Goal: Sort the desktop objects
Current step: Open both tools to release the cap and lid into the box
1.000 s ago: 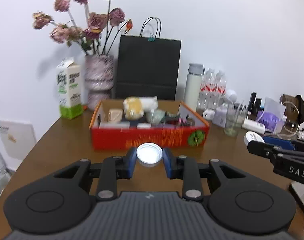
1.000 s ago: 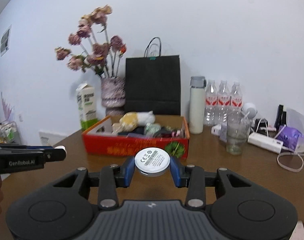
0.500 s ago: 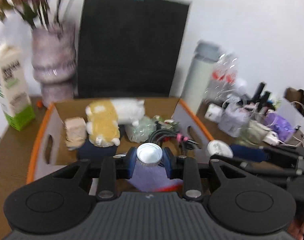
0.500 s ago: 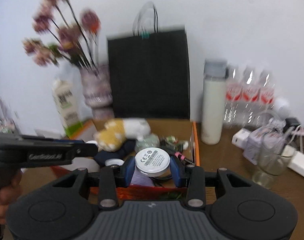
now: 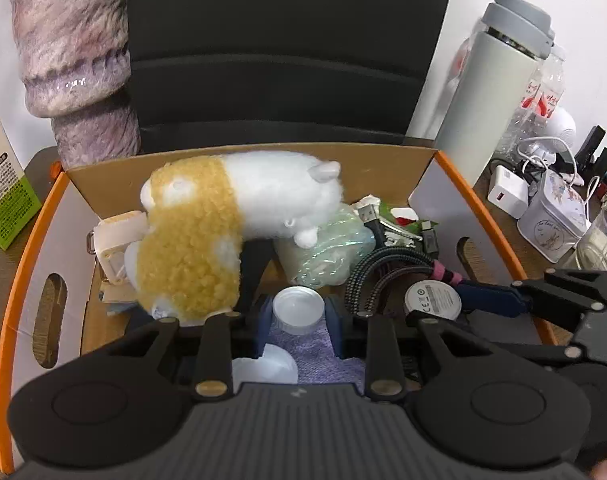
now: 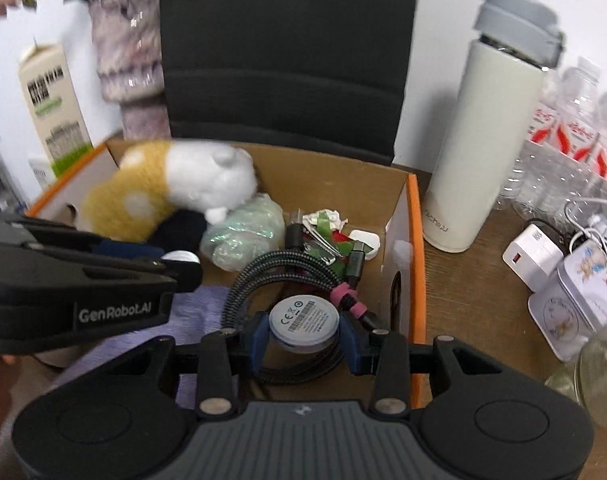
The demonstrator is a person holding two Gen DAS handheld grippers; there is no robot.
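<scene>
Blue-padded fingers of the left gripper [image 5: 298, 318] are easing apart around a small white jar [image 5: 298, 311], hovering over the orange-rimmed cardboard box [image 5: 439, 184] near a plush toy [image 5: 207, 232]. To its right, the right gripper [image 6: 304, 338] is clamping a white round disc [image 6: 304, 319] above braided cables [image 6: 279, 268].

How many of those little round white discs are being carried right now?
2. One plain white disc sits between the left gripper fingers; one labelled disc sits in the right gripper, both over the box.
</scene>
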